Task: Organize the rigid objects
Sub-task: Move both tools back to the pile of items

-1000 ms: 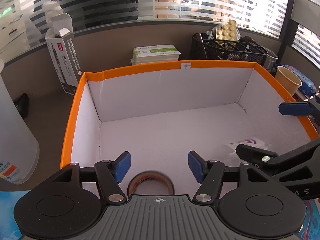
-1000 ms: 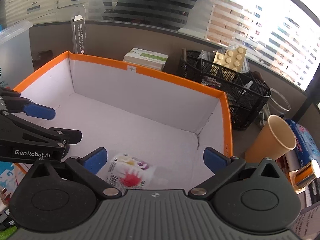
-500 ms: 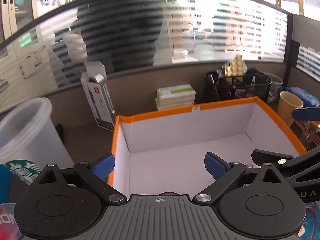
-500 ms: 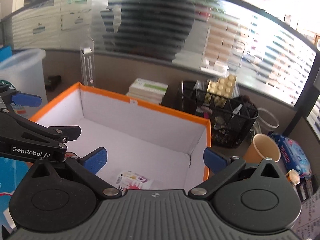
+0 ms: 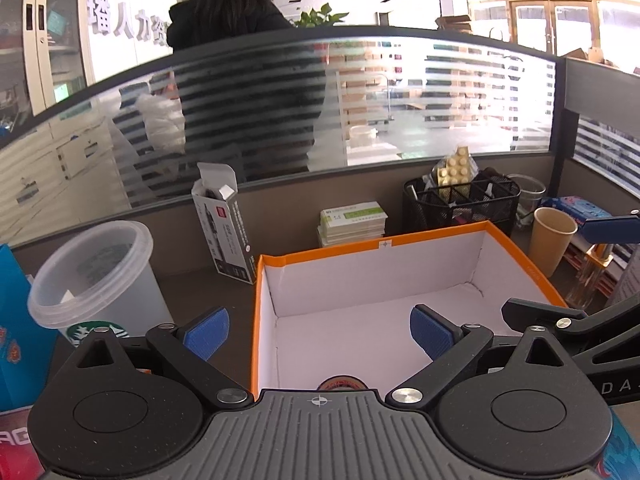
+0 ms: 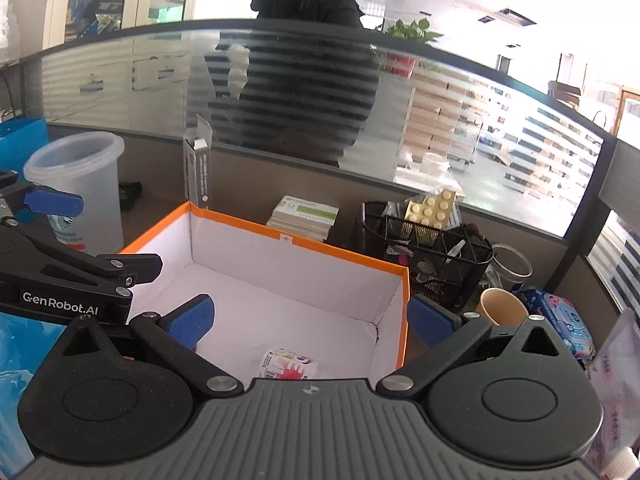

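Hovering over orange-rimmed box (image 5: 516,252), both tools (image 5: 320,330) (image 6: 310,318) apart, empty; tape roll (image 5: 339,383) inside: light, stiff, likely graspable across rim.

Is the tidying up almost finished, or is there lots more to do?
Partly done. A tape roll and a small colourful packet already lie in the orange-rimmed box. Nothing is in hand: left gripper and right gripper are both open. The paper cup and other things stand outside the box.
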### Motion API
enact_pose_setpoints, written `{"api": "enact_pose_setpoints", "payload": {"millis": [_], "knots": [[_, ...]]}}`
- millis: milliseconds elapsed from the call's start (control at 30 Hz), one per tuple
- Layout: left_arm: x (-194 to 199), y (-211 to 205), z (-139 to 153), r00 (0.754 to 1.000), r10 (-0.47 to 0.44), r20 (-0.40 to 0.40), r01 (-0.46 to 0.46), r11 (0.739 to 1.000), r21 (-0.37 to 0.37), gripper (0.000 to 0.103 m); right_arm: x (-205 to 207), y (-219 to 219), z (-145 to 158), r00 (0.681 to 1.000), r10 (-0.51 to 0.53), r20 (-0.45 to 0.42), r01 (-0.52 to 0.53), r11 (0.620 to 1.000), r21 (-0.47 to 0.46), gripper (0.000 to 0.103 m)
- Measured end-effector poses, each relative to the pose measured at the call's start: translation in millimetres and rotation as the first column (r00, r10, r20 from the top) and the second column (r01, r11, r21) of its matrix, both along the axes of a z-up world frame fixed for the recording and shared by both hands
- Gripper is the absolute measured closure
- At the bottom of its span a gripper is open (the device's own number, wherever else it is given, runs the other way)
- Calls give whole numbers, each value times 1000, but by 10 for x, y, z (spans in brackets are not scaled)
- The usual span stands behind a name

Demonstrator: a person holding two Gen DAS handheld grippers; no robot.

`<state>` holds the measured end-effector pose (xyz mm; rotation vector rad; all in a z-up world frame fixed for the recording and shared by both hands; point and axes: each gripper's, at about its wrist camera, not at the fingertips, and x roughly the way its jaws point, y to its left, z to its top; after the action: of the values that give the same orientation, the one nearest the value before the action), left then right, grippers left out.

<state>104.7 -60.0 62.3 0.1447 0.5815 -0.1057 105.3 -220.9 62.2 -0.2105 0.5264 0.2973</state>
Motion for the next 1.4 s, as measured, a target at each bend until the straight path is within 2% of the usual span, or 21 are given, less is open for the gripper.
{"api": "enact_pose_setpoints", "payload": {"millis": [167,300,433,533,667,833,1033,1300,1400], "knots": [[-163,50,11,1000,-9,16,9,1000,-7,1,-208,2,11,1000,8,17,-8,1000,14,0],[-316,145,-81,1000,-26,8,27,999,-45,0,-387,33,-108,1000,19,22,-19,1000,2,0],[-456,238,-356,999,-33,-22,32,999,-26,0,-589,45,-364,999,46,26,-45,998,-37,0],[-551,347,-598,998,-31,-60,30,999,-14,0,-688,-30,-629,997,73,-3,-73,995,-62,0],[-611,507,-888,992,-6,-122,4,1000,-17,0,-749,-178,-939,997,67,-50,-70,995,-71,0],[-653,634,-1111,986,27,-163,-31,999,-23,0,-788,-302,-1181,992,92,-85,-98,993,-67,0],[-662,643,-1258,978,33,-205,-38,999,-20,0,-754,-307,-1271,983,178,-46,-182,977,-108,0],[-687,663,-1301,980,36,-196,-43,999,-31,0,-728,-278,-1421,951,284,-122,-292,955,-49,3],[-689,699,-1306,978,37,-203,-49,997,-53,0,-803,-227,-1471,945,295,-143,-308,948,-75,2]]}}
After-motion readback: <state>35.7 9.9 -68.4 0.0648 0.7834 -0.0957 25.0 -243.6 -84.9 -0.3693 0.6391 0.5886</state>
